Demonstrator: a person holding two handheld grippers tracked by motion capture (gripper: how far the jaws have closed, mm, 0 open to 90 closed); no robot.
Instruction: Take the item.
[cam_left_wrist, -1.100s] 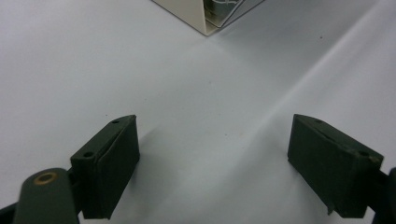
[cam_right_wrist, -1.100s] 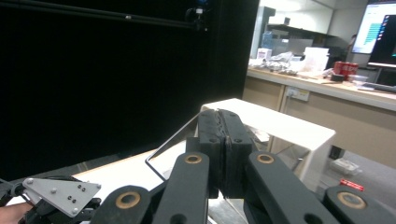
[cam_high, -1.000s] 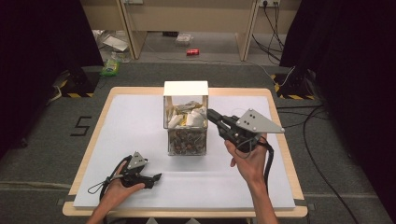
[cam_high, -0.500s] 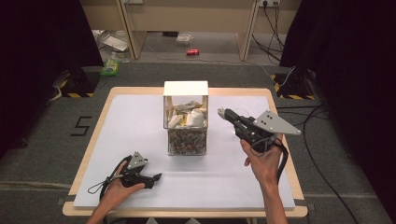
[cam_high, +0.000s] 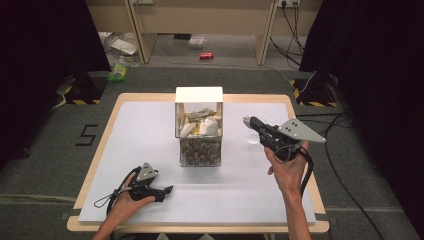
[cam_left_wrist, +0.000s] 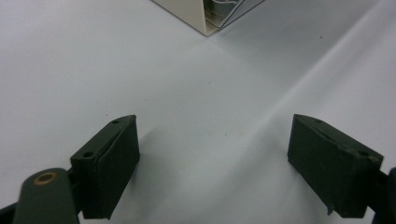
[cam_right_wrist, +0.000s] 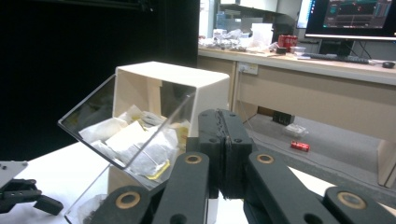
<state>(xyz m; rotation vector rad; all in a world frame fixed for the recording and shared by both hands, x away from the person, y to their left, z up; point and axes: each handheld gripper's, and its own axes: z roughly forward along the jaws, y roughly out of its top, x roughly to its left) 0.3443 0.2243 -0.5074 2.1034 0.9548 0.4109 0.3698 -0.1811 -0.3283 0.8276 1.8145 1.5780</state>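
Right gripper (cam_high: 248, 121) held above the table (cam_high: 150, 125), just right of the box (cam_high: 199, 95), tips pointing toward its upper clear bin; jaws pressed flat together in the right gripper view, nothing visible between them. A pale, glassy patch sits at the jaw tips in the high view; cannot tell what it is. The box stands at the middle of the white table top: cream-white frame, clear tilted front panel (cam_right_wrist: 126, 140), upper bin holding white sachets (cam_high: 207, 126), lower bin holding darker small packets (cam_high: 201, 150). Left gripper (cam_high: 169, 190) rests low on the table near the front edge, well apart from the box, cradled in the left hand (cam_high: 127, 199); its jaws stand wide apart over bare white surface in the left gripper view, with a corner of the box (cam_left_wrist: 205, 21) at the top. Right hand (cam_high: 287, 170) grips its handle from below.
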